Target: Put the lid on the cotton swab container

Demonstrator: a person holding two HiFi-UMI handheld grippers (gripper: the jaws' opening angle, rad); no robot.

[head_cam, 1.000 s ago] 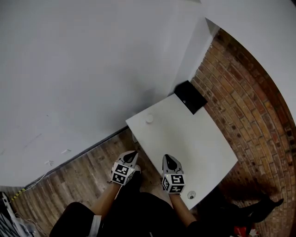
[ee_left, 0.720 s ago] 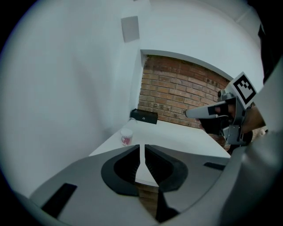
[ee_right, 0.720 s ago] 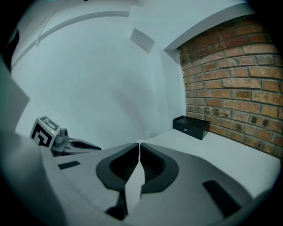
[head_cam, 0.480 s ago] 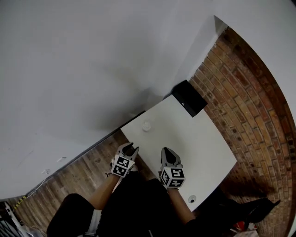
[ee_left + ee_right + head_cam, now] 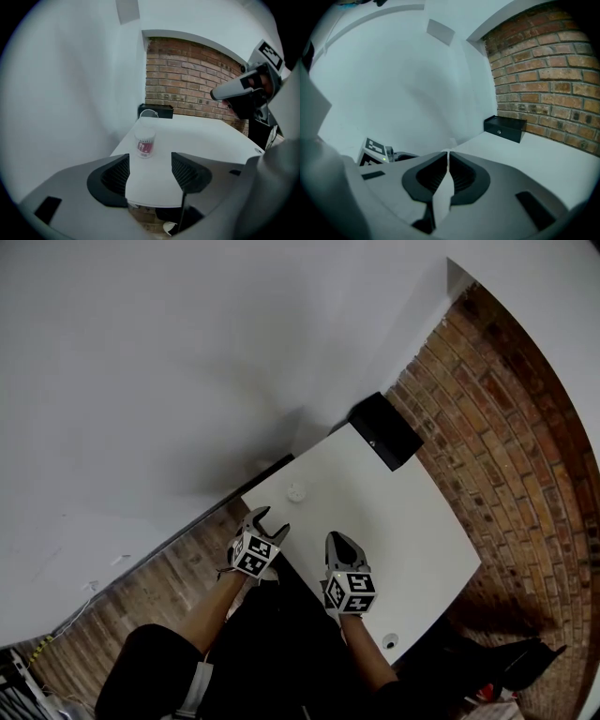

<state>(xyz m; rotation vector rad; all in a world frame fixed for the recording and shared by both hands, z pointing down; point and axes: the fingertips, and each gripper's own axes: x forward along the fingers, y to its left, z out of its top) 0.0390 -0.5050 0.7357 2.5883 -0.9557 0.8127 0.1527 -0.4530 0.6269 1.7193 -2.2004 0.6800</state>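
The cotton swab container (image 5: 296, 492), a small clear tub with a pink label (image 5: 145, 143), stands upright near the left corner of the white table (image 5: 403, 521). My left gripper (image 5: 269, 519) hovers at that corner, a short way in front of the tub. Its jaws are opening, and only bare table shows between them (image 5: 150, 171). My right gripper (image 5: 337, 539) is shut and empty over the table's near edge (image 5: 446, 159). A small round white thing (image 5: 389, 642) lies at the near right edge; I cannot tell if it is the lid.
A black box (image 5: 384, 432) sits at the table's far end against the brick wall (image 5: 506, 427). A clear round rim (image 5: 148, 113) shows just in front of the box. White wall runs along the left; wooden floor (image 5: 159, 596) lies below the table's edge.
My left gripper has gone from shut to wide open and moved up to the table's corner. The right gripper stays shut and has hardly moved.
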